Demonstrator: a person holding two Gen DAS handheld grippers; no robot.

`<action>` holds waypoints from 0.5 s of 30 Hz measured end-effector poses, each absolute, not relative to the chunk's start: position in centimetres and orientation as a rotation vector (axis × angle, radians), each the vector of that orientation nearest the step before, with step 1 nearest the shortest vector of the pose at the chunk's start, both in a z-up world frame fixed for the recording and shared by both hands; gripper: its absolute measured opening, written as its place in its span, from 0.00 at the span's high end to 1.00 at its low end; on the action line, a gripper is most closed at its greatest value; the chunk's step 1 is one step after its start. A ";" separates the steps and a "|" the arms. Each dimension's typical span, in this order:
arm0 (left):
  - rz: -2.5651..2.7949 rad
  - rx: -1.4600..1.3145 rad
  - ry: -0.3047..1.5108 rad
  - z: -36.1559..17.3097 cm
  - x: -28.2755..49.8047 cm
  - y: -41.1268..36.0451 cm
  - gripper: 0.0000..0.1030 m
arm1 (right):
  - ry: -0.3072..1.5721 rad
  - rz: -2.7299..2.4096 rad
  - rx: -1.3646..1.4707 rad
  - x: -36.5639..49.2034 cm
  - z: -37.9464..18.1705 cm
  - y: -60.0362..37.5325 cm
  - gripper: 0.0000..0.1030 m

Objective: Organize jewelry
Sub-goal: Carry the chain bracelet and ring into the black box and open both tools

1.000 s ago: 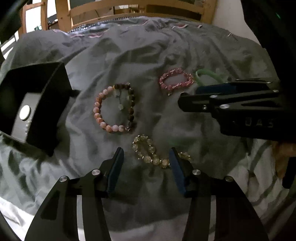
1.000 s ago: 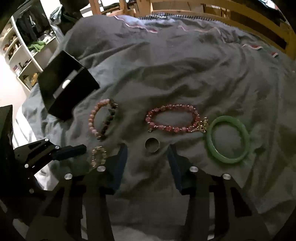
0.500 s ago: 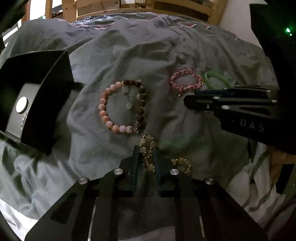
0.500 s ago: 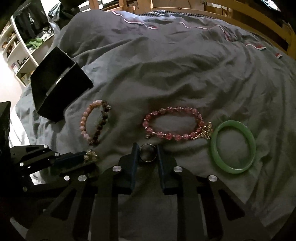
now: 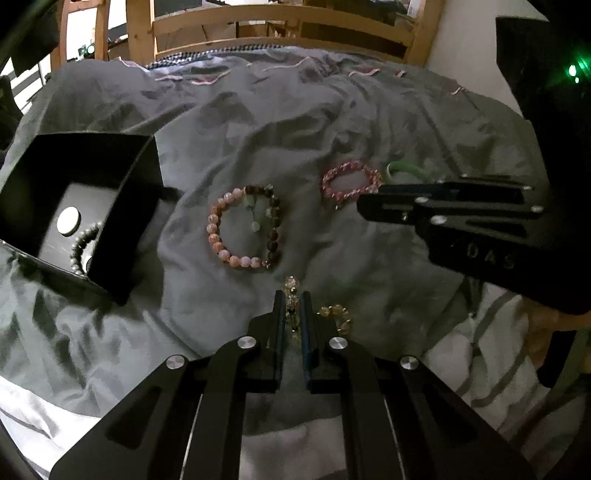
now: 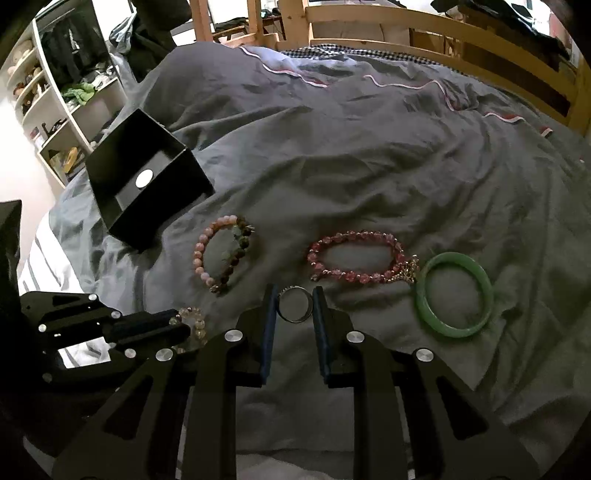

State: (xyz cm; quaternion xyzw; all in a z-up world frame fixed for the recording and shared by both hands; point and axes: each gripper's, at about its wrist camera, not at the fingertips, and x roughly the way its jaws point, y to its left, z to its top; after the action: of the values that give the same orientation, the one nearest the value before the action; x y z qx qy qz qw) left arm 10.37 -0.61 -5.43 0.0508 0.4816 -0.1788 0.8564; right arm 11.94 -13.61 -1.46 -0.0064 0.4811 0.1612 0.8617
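Observation:
My left gripper (image 5: 292, 295) is closing its jaws on a yellow glass-bead bracelet (image 5: 334, 314), and the pads pinch one side of it while the rest trails to the right. My right gripper (image 6: 294, 290) is shut on a silver ring (image 6: 291, 317), held upright between the blue pads just above the grey duvet (image 6: 369, 177). Still on the duvet are a pink-and-brown bead bracelet (image 6: 199, 258), a red bead bracelet (image 6: 354, 275) and a green bangle (image 6: 454, 328). An open black box (image 5: 140, 206) stands to the left.
The black box holds a white disc and a pale bead bracelet (image 5: 83, 240). A wooden bed frame (image 5: 280, 22) runs along the far edge. White shelves (image 6: 55, 122) stand at the far left. Each gripper shows at the side of the other's view.
Both grippers went from open to closed: the left one onto the yellow bracelet, the right one onto the silver ring. Both have lifted slightly off the duvet.

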 end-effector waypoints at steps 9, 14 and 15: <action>-0.360 0.078 0.950 -2.5 10.0 0.7 0.93 | 0.941 0.349 -0.042 10.9 1.3 -12.7 0.80; -0.337 0.051 0.900 -0.3 10.1 2.3 0.93 | 0.900 0.367 -0.042 10.8 3.3 -11.9 0.80; -0.335 0.044 0.889 0.1 10.1 2.7 0.93 | 0.895 0.371 -0.045 10.8 3.6 -11.6 0.80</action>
State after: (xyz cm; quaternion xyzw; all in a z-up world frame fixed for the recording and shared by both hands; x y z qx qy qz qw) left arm 10.08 2.69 0.12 0.0214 0.4281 -0.1614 0.8889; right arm 10.77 -11.61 3.61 -0.0217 0.4300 0.1786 0.8848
